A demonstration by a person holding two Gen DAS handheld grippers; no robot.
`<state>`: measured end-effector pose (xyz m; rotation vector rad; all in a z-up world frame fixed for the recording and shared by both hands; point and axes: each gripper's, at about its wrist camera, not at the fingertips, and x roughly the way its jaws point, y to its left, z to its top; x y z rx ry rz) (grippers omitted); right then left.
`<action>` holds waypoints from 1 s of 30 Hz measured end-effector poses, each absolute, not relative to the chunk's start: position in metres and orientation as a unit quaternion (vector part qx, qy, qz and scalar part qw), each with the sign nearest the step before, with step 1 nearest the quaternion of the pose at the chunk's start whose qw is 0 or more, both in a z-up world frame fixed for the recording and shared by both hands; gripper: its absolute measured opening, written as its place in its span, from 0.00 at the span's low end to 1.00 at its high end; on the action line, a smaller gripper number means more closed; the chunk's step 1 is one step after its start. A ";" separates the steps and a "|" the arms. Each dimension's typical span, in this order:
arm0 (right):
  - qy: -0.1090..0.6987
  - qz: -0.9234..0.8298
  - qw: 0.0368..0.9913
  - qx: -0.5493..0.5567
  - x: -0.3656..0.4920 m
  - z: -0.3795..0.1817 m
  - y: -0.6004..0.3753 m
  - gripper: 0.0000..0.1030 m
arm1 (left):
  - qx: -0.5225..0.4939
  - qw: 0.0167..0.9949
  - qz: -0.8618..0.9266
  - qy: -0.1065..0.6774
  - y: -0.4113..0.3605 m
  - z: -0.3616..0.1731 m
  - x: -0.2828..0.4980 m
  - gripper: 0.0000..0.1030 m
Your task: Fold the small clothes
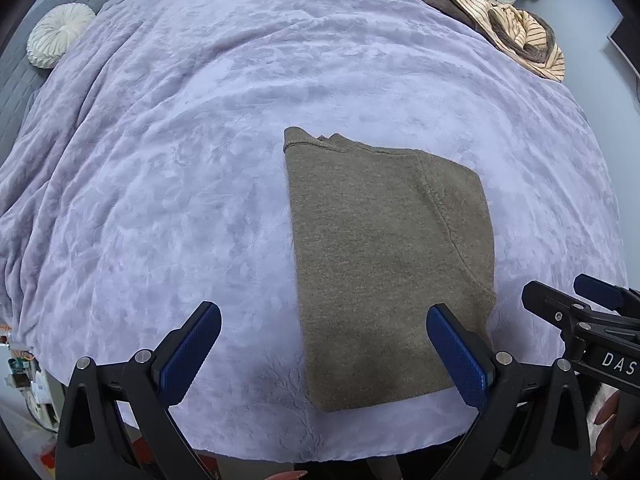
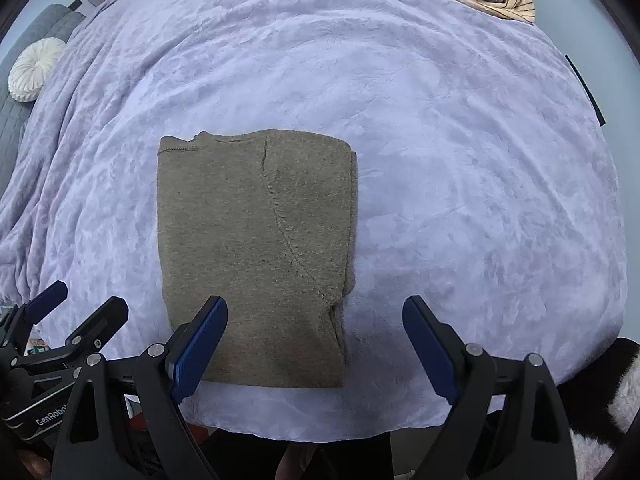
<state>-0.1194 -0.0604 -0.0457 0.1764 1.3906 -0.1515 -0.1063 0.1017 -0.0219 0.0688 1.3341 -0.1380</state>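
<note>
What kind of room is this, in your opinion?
Probably a bedroom: a lilac blanket covers what looks like a bed, with a round cushion and a pile of clothes at its far side.

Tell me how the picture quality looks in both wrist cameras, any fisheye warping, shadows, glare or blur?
Left wrist view: strong fisheye bulge, dark corners, soft even light, no glare; the folded olive garment on the lavender blanket is sharp, and the open left gripper is in focus. Right wrist view: same barrel warp; the garment is crisp, with a faint shadow on the blanket by the open right gripper.
</note>
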 end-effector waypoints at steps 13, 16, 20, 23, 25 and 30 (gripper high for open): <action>0.645 -0.079 0.756 0.082 -0.119 -0.049 -0.062 0.88 | 0.035 0.784 -0.060 0.616 0.098 -0.020 -0.108 1.00; 0.645 -0.077 0.756 0.077 -0.118 -0.049 -0.060 0.88 | 0.041 0.784 -0.060 0.616 0.097 -0.019 -0.109 1.00; 0.645 -0.077 0.757 0.074 -0.119 -0.048 -0.058 0.88 | 0.039 0.784 -0.057 0.617 0.095 -0.019 -0.110 1.00; 0.645 -0.077 0.756 0.073 -0.118 -0.048 -0.059 0.88 | 0.043 0.783 -0.056 0.617 0.097 -0.020 -0.109 1.00; 0.645 -0.077 0.756 0.073 -0.118 -0.048 -0.058 0.88 | 0.043 0.783 -0.056 0.618 0.097 -0.020 -0.110 1.00; 0.646 -0.076 0.756 0.072 -0.118 -0.048 -0.058 0.88 | 0.045 0.783 -0.057 0.618 0.099 -0.021 -0.109 1.00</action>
